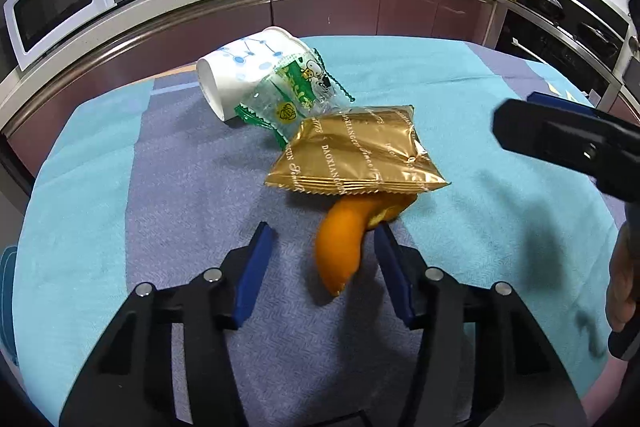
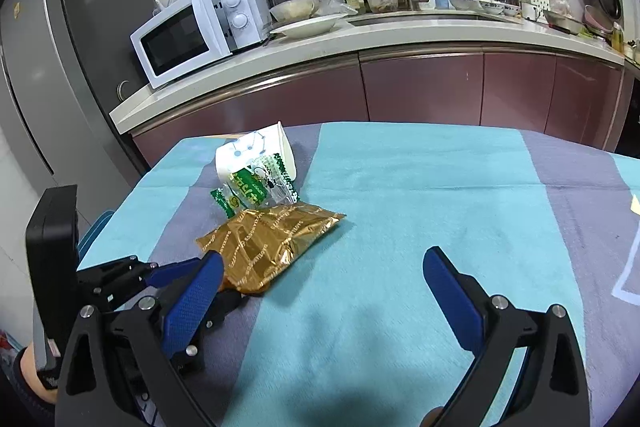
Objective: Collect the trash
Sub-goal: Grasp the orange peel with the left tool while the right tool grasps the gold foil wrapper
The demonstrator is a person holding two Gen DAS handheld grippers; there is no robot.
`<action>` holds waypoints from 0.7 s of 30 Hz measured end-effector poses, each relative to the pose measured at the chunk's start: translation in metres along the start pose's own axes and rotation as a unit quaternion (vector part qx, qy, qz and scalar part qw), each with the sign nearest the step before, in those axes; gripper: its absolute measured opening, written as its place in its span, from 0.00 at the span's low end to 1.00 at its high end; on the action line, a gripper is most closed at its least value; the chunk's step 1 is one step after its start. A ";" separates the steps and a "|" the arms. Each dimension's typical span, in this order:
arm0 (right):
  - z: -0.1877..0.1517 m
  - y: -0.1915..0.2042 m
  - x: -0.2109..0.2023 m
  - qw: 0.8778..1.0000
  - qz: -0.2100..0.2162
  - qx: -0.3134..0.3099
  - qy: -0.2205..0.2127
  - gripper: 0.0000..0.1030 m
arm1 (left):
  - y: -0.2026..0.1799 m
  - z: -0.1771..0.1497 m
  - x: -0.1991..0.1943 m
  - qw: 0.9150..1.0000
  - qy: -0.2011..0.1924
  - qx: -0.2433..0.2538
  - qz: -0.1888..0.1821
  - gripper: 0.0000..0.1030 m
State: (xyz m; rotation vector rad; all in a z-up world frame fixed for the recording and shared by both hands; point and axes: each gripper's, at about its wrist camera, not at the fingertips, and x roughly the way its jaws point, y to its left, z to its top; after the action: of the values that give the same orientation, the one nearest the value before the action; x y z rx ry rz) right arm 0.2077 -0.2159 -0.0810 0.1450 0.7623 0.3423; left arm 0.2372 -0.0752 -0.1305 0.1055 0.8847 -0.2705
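On the blue-striped tablecloth (image 1: 100, 187), trash lies clustered: paper cup (image 1: 244, 75), gold wrapper (image 1: 356, 159), then orange peel (image 1: 340, 247) poking out beneath it. The left gripper (image 1: 324, 239) straddles the peel, 2 pads half-closed, not yet pressing; centre it before squeezing. The right gripper (image 2: 320, 271) hangs wide open, empty.

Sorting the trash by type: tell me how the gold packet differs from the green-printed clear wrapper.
The gold packet is opaque and shiny, printed with gold lettering; the clear wrapper is see-through with green print. The gold packet lies over an orange peel; the clear wrapper leans against a tipped paper cup. Both are crinkly snack packaging with zigzag edges.
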 end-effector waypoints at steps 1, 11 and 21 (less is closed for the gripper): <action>0.002 0.001 0.002 1.000 0.004 0.000 0.000 0.94 | 0.000 0.000 0.000 1.000 -0.001 0.000 -0.002 0.41; 0.008 0.003 0.039 0.998 0.028 0.026 0.041 0.94 | 0.001 -0.008 -0.014 1.000 -0.016 -0.002 -0.018 0.13; 0.008 0.009 0.077 0.995 0.029 0.063 0.072 0.93 | 0.026 -0.031 -0.047 0.999 -0.037 -0.023 0.002 0.12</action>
State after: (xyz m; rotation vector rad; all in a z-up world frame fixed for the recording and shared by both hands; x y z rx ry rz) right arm 0.2633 -0.1801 -0.1231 0.2633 0.9235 0.3631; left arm 0.1926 -0.0346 -0.1139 0.0546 0.8165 -0.2496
